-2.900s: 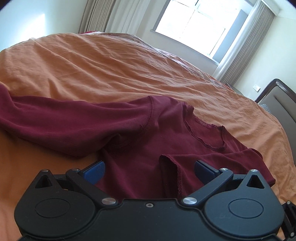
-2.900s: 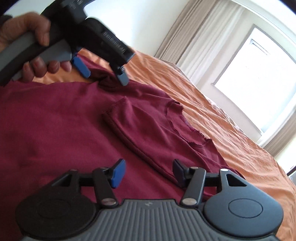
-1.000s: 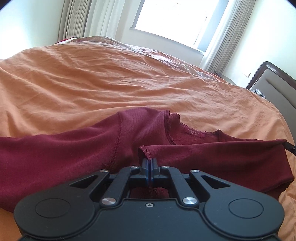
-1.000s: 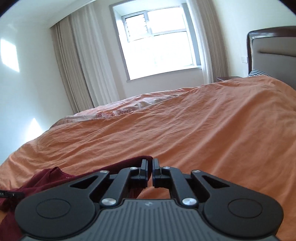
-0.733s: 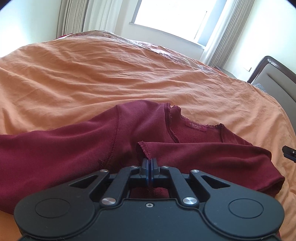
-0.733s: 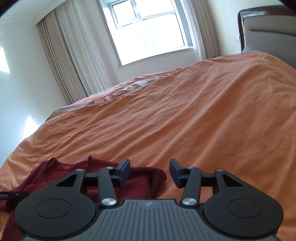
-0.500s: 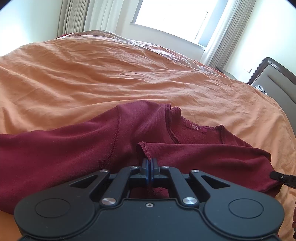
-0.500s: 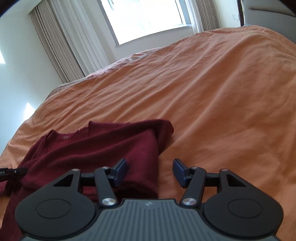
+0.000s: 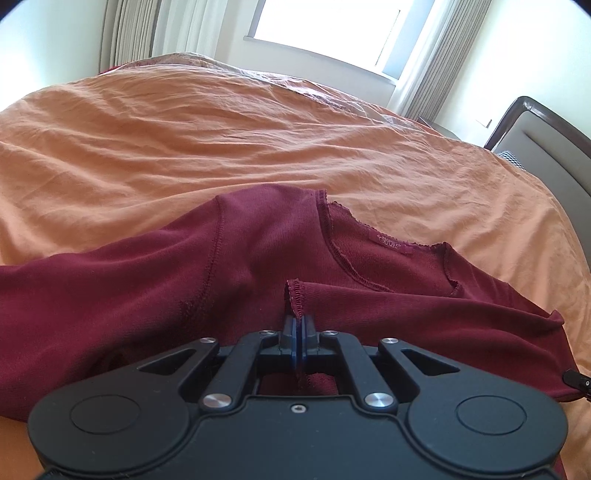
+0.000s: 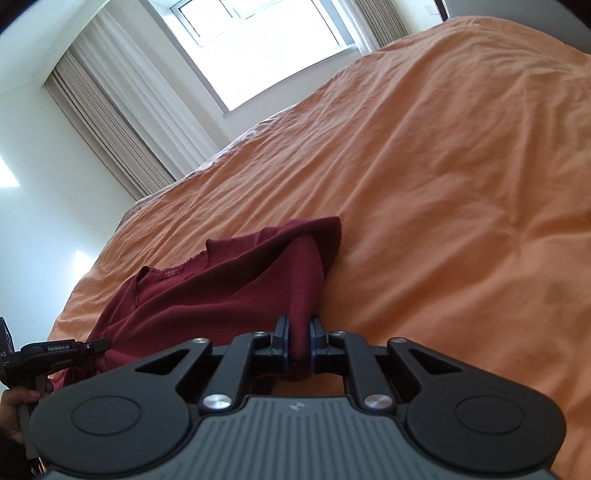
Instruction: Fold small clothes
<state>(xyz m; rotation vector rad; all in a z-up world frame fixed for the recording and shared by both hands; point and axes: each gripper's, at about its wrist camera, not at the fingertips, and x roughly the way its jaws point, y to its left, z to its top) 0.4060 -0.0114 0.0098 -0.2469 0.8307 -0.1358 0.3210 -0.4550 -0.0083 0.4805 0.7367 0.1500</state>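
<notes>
A dark red shirt (image 9: 258, 266) lies on a wide bed (image 9: 184, 140) that is covered with an orange sheet, and the sheet has many soft wrinkles over its whole surface. The shirt is at the near edge of the bed, close to both cameras, with its neckline and a small label turned up toward the far side. One sleeve stretches out flat toward the left edge of the bed, and the other sleeve is folded across the chest of the shirt. The left gripper (image 9: 297, 332) has its blue pads pressed together on the cuff of this folded sleeve, and the cuff stands up a little between them. The right gripper (image 10: 298, 341) is closed on a thick fold of cloth at the right side of the shirt, so its pads stay a little apart with the cloth between them. In the right wrist view the left gripper shows also at the left border, with a part of the hand (image 10: 14, 410) that carries it. Behind the bed there is a bright window (image 9: 325, 29) with pale curtains (image 9: 129, 33) at both sides, and the walls are white. A padded headboard (image 9: 546, 147) with a dark wooden frame stands at the right end of the bed.
</notes>
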